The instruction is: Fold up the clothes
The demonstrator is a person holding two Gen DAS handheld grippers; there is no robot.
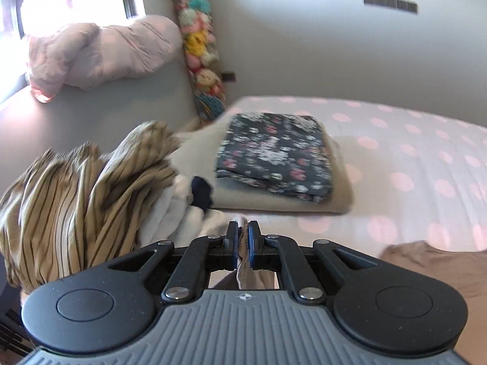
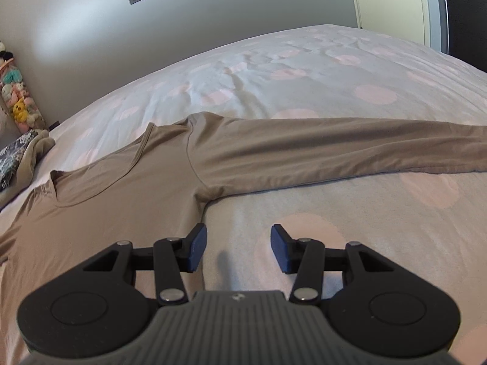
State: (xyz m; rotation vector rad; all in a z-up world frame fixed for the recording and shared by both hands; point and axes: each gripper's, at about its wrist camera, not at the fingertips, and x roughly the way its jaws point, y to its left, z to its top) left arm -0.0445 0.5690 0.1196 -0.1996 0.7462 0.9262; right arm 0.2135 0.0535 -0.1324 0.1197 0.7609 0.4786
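Note:
A tan long-sleeved shirt (image 2: 121, 194) lies flat on the polka-dot bed (image 2: 304, 73), neckline to the left and one sleeve (image 2: 334, 149) stretched out to the right. My right gripper (image 2: 239, 248) is open and empty, low over the bed just right of the shirt's side seam, below the armpit. My left gripper (image 1: 242, 237) is shut on a fold of tan fabric (image 1: 243, 269) that hangs down between its pads; part of the shirt (image 1: 441, 270) shows at the lower right of the left wrist view.
A folded dark floral garment (image 1: 274, 158) lies on a folded beige one (image 1: 201, 164) at the bed's left side. A heap of striped tan clothes (image 1: 76, 197) and white items (image 1: 182, 213) sits beside them. A pink duvet (image 1: 100, 51) and hanging plush toys (image 1: 201, 45) are behind.

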